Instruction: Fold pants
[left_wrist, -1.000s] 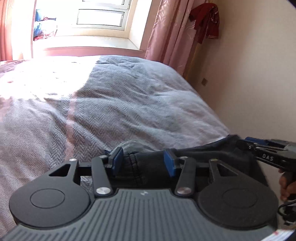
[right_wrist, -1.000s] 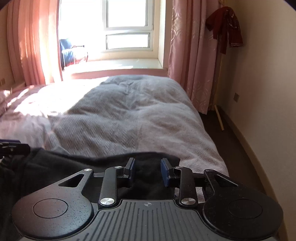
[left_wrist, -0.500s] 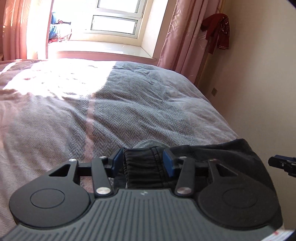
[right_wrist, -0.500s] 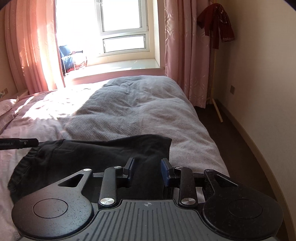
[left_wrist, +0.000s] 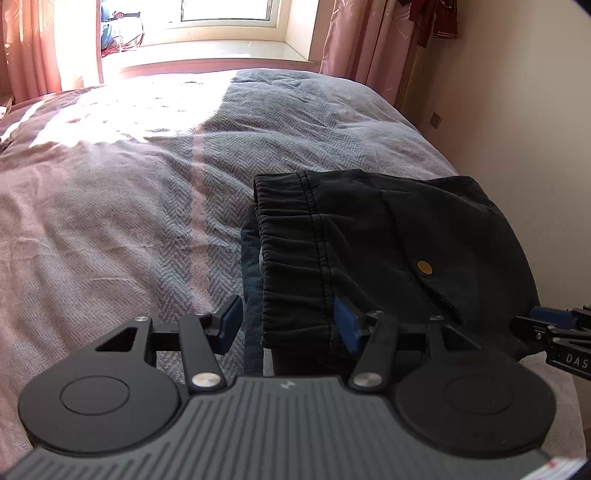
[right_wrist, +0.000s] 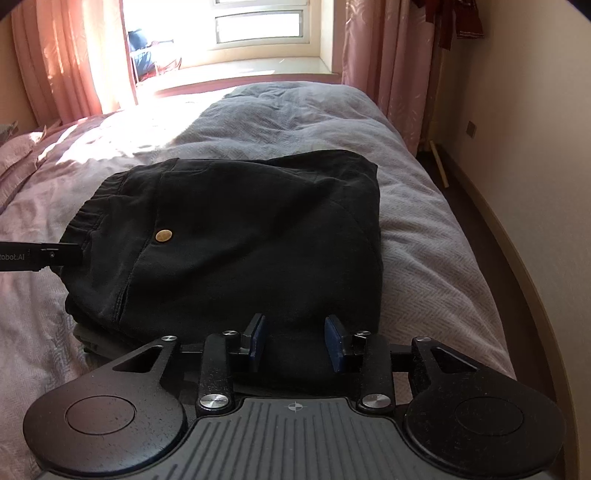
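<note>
Black cotton pants (right_wrist: 236, 236), folded into a compact, roughly square bundle, lying on the grey-and-pink herringbone bed cover (left_wrist: 122, 206) near the bed's right edge, close to the cream wall (left_wrist: 517, 110). Straight ahead of both tongs and just beyond their tips; near edge of the bundle running crosswise between the two tools, gathered elastic waistband (left_wrist: 288, 251) on the left-hand side, smooth folded edge on the right.

Left tongs (left_wrist: 288, 325) straddling the waistband's near corner, blue pads (left_wrist: 231, 321) standing clear of the cloth with daylight on the left side; released, having just been opening, cloth between them but not pinched. Right tongs (right_wrist: 295, 339) likewise let go, just been opening, blue pads apart above the near edge of the dark fabric, nothing clamped. Each hand about equally near its own end of the bundle.

Fabric soft, matte, slightly faded, with stitched seams, a pocket outline and one small brass snap (right_wrist: 163, 235). A paler layer peeping out beneath the near left corner. Bed cover thick, woven, rumpled, sunlit towards the window. Fold apparently finished or nearly so; probably only smoothing or withdrawing left.
</note>
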